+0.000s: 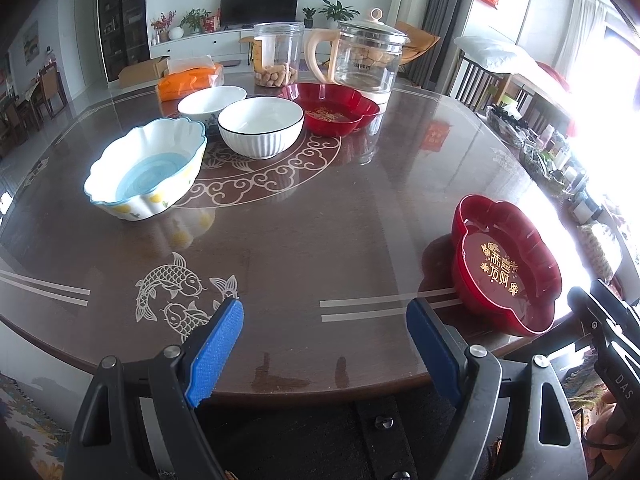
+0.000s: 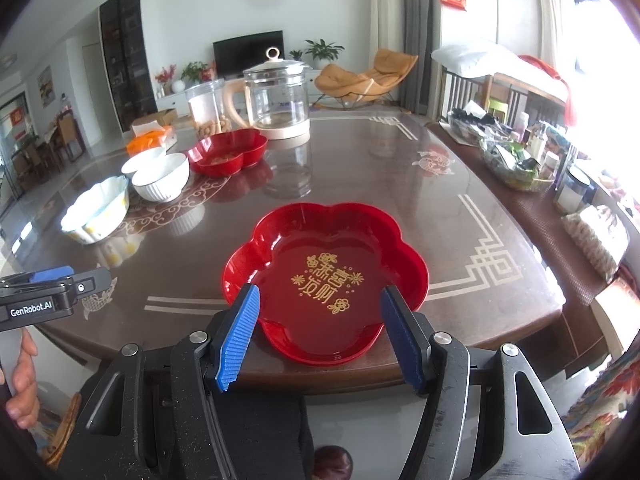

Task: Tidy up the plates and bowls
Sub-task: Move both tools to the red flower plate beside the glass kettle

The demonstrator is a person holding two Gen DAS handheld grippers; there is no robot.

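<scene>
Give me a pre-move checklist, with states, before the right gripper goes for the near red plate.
1. Right gripper open: ok, nothing between its blue pads.
2. Near red plate lined up ahead of it: ok, flat on the table, close to the near edge.
3. Plate empty: ok, only gold lettering inside.
4. Left gripper out of the way: ok, open, over bare table beside the plate.
5. Far red plate free as a stacking spot: cannot tell, something seems to lie inside.
6. Path past the ribbed white bowl: ok.
</scene>
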